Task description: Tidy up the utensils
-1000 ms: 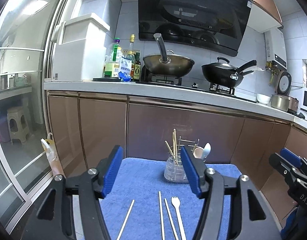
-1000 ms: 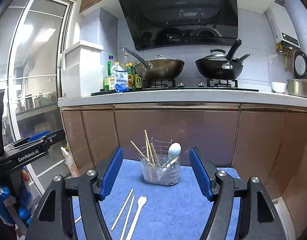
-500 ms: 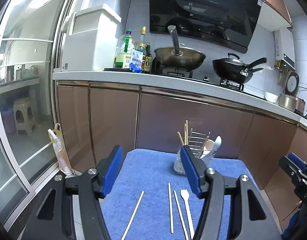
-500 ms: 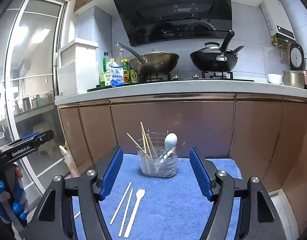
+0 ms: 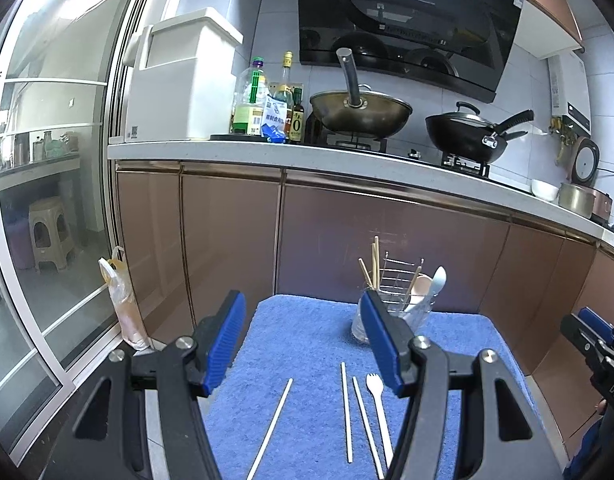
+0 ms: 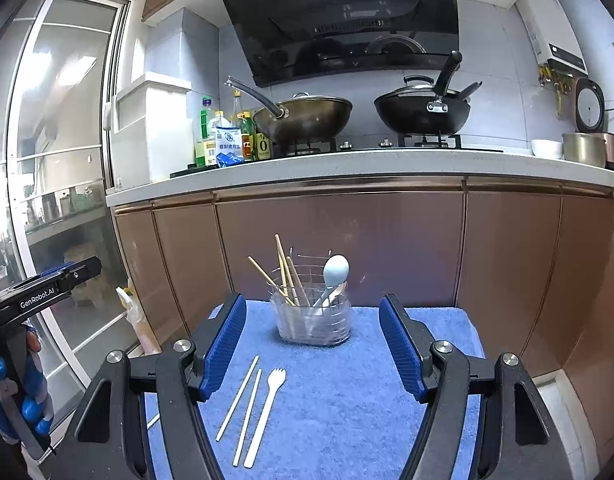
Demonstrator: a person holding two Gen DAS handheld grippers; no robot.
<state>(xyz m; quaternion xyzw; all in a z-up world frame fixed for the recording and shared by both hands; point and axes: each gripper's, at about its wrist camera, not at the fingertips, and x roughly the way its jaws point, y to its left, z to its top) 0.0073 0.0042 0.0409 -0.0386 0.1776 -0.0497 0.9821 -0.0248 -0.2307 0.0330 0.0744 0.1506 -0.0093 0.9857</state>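
Note:
A clear utensil holder (image 6: 311, 322) (image 5: 399, 316) stands at the far side of a blue towel (image 6: 339, 392) (image 5: 307, 344), with several chopsticks and a pale blue spoon (image 6: 334, 272) upright in it. On the towel lie a white fork (image 6: 265, 412) (image 5: 379, 408) and loose chopsticks (image 6: 243, 404) (image 5: 349, 408); one more chopstick (image 5: 271, 424) lies apart to the left. My left gripper (image 5: 303, 340) and my right gripper (image 6: 311, 344) both hover open above the towel's near part, nothing between their blue pads.
Behind the towel runs a brown cabinet front (image 6: 347, 240) under a white counter (image 6: 347, 160) with two woks, bottles and a white box. A glass sliding door (image 5: 47, 200) stands left, with a plastic bag (image 5: 121, 300) at its foot.
Both views have shifted a little, the left one showing the holder farther right and the loose utensils more fully. Neither gripper's jaws have changed and no utensil has moved.

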